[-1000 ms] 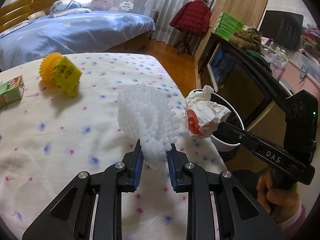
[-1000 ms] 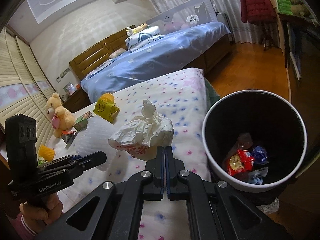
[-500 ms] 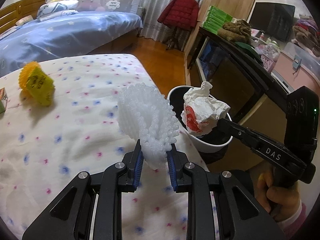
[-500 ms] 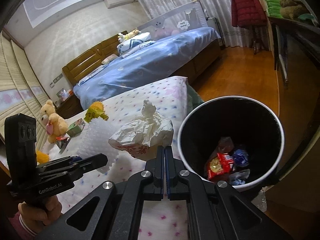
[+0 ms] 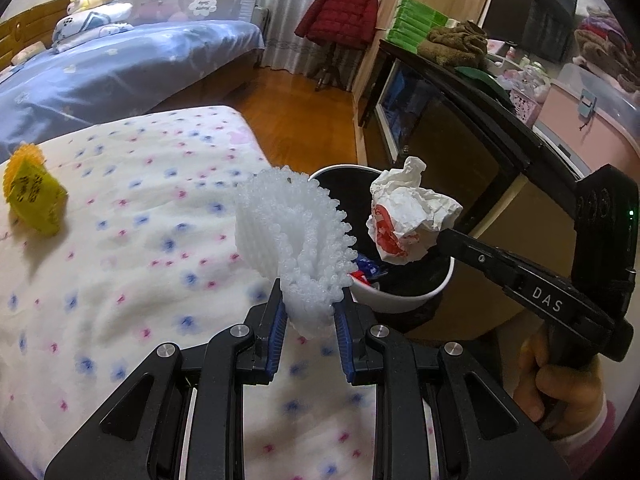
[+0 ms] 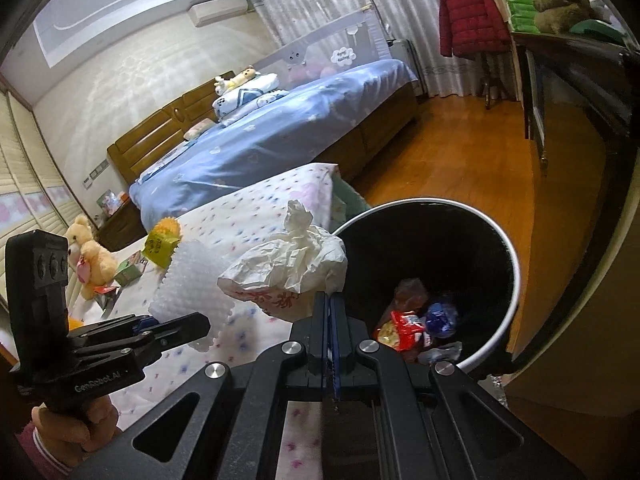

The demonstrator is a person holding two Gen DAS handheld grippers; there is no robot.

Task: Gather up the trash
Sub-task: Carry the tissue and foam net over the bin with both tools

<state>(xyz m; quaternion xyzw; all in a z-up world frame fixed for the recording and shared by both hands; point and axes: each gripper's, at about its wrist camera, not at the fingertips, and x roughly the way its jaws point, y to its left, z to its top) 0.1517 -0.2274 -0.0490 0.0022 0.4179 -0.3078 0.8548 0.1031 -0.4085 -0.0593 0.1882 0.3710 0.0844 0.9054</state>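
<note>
Left gripper (image 5: 308,312) clamped on the lower end of a white foam net sleeve (image 5: 294,236), blue pads pressed into it, sleeve fanning upward and held above the bed edge just beside the bin; right gripper (image 6: 329,304) shut tight on a crumpled white paper wrapper (image 6: 286,268) with red print, fingers nearly together, wrapper raised over the near rim of the bin; both pieces of trash carried clear of the bedspread, neither dropped yet.

Below and ahead, a white round trash bin (image 6: 514,280) with a dark inside, standing on the floor against the bed's side, already holding red and blue snack wrappers (image 6: 416,324); white floral bedspread (image 5: 132,248) with a yellow packet (image 5: 34,196) lying far off to the left; in the right wrist view, a small green carton (image 6: 128,270) and a teddy bear (image 6: 90,256) farther along the bed; beyond, a bed with blue bedding (image 6: 280,136), wooden floor (image 6: 460,148), a red jacket (image 5: 338,14) on a stand, a dark cabinet (image 5: 460,120) on the right.

Compared with a second ago: both grippers carried rightward toward the bin, now fully in the left view behind the sleeve; wrapper now over the bin's edge rather than over the bedspread; grips unchanged.
</note>
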